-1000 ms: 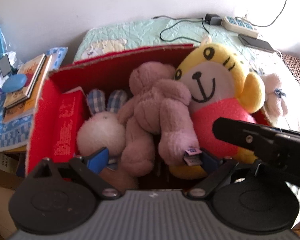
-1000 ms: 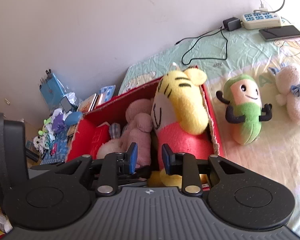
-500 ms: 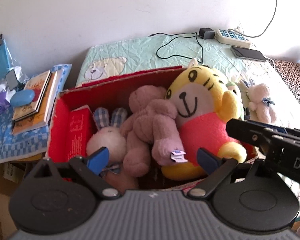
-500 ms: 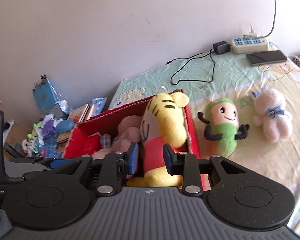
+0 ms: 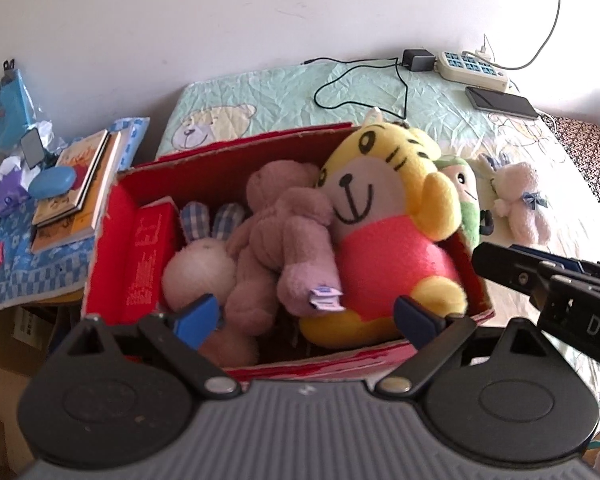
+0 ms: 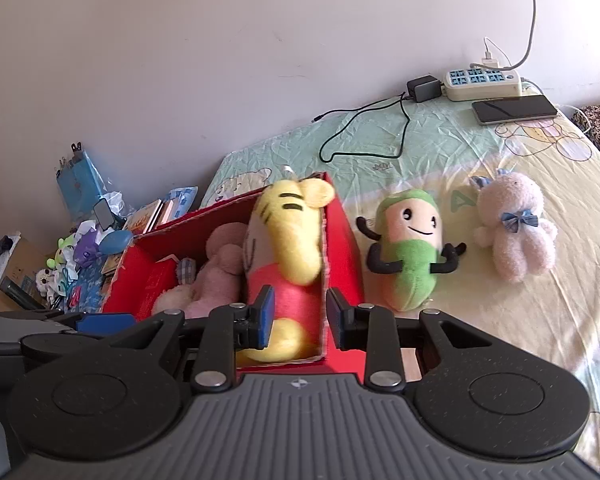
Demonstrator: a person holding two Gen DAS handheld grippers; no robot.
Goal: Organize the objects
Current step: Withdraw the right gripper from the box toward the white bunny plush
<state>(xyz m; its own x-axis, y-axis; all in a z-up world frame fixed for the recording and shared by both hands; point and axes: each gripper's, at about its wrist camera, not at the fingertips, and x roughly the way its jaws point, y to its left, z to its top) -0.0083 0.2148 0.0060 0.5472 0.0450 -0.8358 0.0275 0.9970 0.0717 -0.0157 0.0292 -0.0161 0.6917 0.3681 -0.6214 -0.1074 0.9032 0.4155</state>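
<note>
Blue pads on my left gripper stand wide apart with nothing between them, hanging over the near edge of the red cardboard box. My right gripper has its jaws only narrowly parted and empty; it sits above the box's near right corner.

Inside the box, a yellow tiger plush in a pink shirt fills the right end, leaning against the right wall. Beside it, toward the middle, lies a brown bear plush, and left of that a white rabbit plush with checked ears. A red booklet stands against the box's left wall.

Just right of the box, on the bedsheet, a green bean plush lies face up, and farther right a pink bunny plush with a blue bow. Behind the box, by the wall, lie a power strip and a phone.
</note>
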